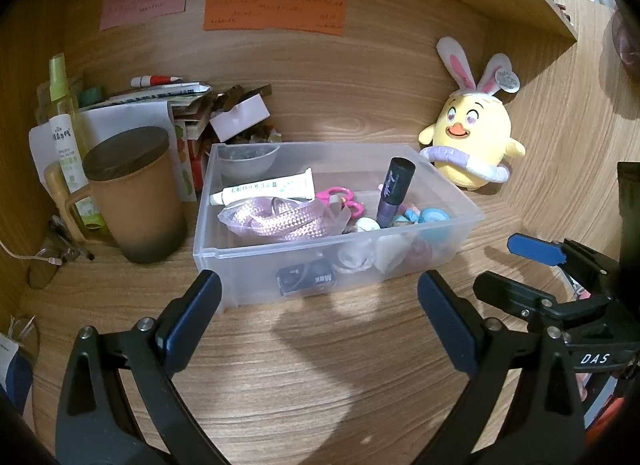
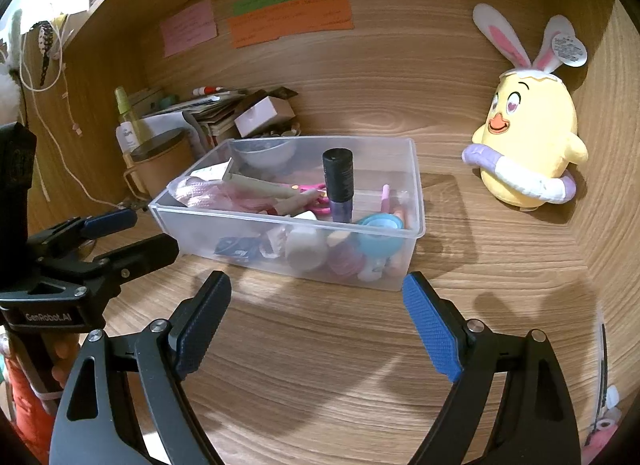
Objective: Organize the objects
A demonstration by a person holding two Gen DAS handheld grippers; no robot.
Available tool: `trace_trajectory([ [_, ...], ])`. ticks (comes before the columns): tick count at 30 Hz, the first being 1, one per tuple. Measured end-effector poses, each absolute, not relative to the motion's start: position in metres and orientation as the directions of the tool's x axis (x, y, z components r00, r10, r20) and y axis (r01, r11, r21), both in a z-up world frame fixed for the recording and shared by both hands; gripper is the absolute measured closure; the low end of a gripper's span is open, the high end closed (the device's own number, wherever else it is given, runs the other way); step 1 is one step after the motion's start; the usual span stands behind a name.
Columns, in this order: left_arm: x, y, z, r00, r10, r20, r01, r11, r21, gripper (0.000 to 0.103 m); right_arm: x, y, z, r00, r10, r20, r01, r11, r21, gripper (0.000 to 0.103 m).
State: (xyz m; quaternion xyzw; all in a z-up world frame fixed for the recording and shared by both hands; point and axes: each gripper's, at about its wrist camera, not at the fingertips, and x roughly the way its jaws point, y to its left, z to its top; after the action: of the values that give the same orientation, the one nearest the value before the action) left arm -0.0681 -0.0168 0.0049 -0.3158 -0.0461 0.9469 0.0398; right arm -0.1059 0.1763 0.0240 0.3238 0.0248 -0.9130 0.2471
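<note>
A clear plastic box (image 1: 256,289) (image 2: 416,185) stands on the wooden desk, filled with small items: a white tube (image 1: 264,190), a pink braided strap (image 1: 280,219), pink scissors (image 1: 340,197), an upright purple bottle with a black cap (image 1: 394,191) (image 2: 339,185), a blue round case (image 2: 376,231) and a black pack (image 1: 306,279). My left gripper (image 1: 320,297) is open and empty just in front of the box. My right gripper (image 2: 316,297) is open and empty, in front of the box's near side; it also shows in the left wrist view (image 1: 516,265).
A yellow chick plush with bunny ears (image 1: 472,137) (image 2: 528,145) leans at the back right. A brown lidded mug (image 1: 134,193), spray bottles (image 1: 60,105) and a pile of papers and boxes (image 1: 192,113) crowd the back left. Sticky notes (image 1: 274,11) hang on the back wall.
</note>
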Motion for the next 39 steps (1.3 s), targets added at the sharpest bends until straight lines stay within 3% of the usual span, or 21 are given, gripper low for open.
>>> trace_trajectory([
  [39, -0.0714, -0.0197, -0.0041, -0.780, 0.131, -0.612, -0.044, -0.987, -0.155, 0.003, -0.1083, 0.1812, 0.0207, -0.662, -0.434, -0.611, 0.457, -0.880, 0.129, 0.017],
])
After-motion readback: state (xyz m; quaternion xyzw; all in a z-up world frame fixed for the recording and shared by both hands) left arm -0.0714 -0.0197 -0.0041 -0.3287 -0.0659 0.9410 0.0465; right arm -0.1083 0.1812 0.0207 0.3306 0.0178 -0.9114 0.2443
